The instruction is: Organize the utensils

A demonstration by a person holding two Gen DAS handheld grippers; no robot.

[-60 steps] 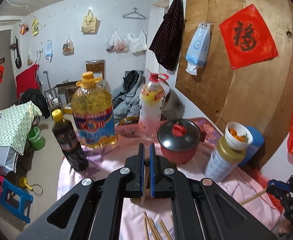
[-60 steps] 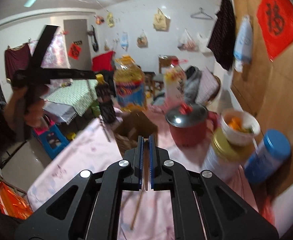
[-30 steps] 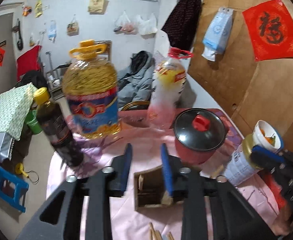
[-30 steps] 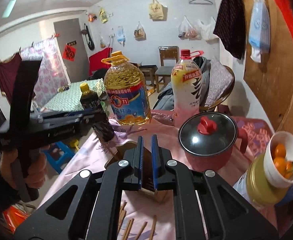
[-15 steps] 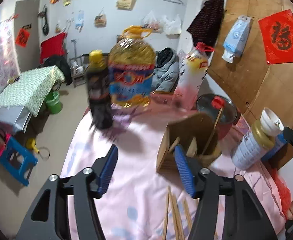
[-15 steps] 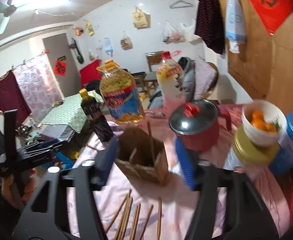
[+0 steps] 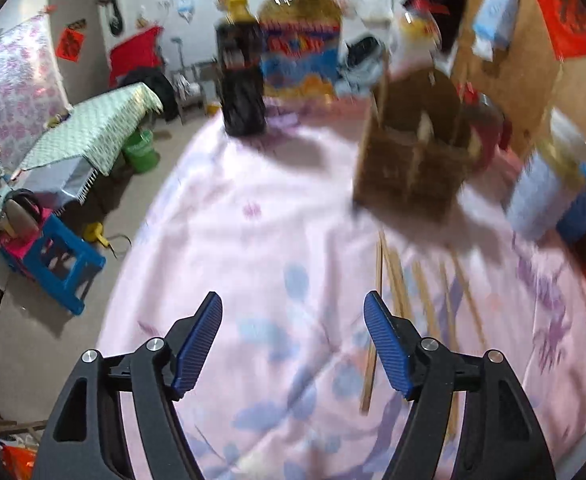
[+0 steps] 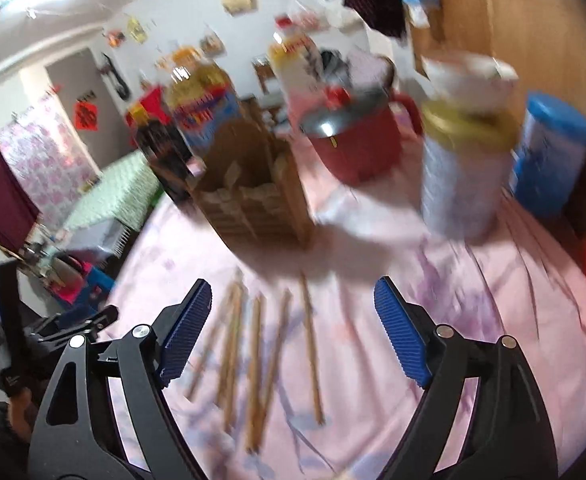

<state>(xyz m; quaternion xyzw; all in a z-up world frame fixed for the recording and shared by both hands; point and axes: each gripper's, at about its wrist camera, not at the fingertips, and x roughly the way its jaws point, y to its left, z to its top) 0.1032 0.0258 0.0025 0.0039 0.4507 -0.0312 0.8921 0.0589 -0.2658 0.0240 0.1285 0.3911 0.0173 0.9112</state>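
Observation:
Several loose wooden chopsticks (image 8: 255, 344) lie side by side on the pink cloth (image 8: 473, 320), just in front of a brown wooden utensil holder (image 8: 253, 196). My right gripper (image 8: 293, 332) hovers over them. Its jaws are opening wide and no chopstick is held between the pads. My left gripper (image 7: 293, 340) hangs over bare cloth, jaws also opening and empty. The chopsticks (image 7: 377, 312) lie just right of its right pad. The holder (image 7: 409, 160), with a stick standing in it, is farther back on the right. Both views are motion-blurred.
A red pot (image 8: 353, 140), a gold-lidded can (image 8: 465, 180) under a white bowl, and a blue-lidded jar (image 8: 549, 152) stand at the back right. A dark bottle (image 7: 239, 84) and an oil bottle (image 7: 301, 40) stand behind. A blue stool (image 7: 61, 264) sits on the floor left.
Both grippers were shut on a chopstick over the holder. They have since opened wide, pulled back and sunk toward the loose chopsticks on the cloth. A stick now stands in the holder.

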